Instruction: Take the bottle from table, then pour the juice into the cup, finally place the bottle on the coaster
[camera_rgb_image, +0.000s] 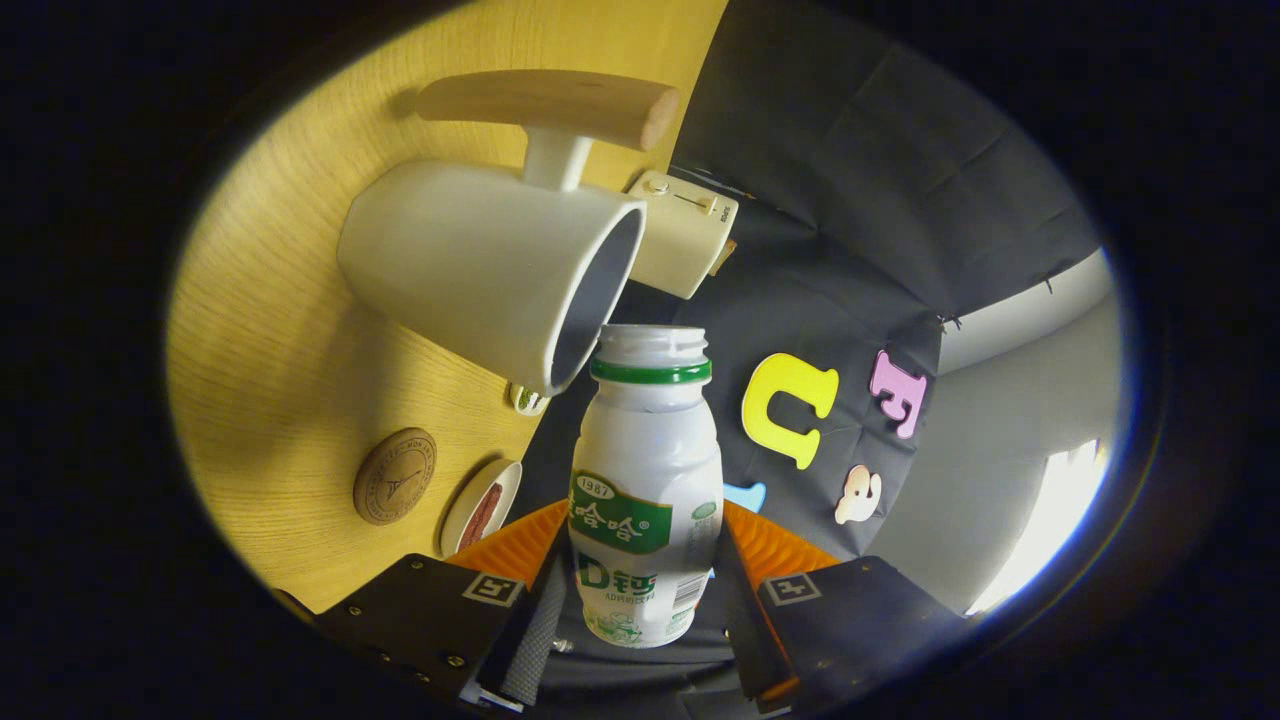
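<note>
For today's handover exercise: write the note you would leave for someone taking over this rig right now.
Hand-held gripper: shut on the bottle, held tilted with its open mouth at the rim of the cup.
Cup stands on the table; the coaster lies nearby, bare.
Done: bottle picked up and brought to the cup.
Left: finish pouring (no juice visible flowing), then set the bottle on the coaster.

Rides on the gripper (640, 590), looking forward along its fingers. Rolled sideways (table (270, 340) stands upright), close to the bottle (645, 480).
</note>
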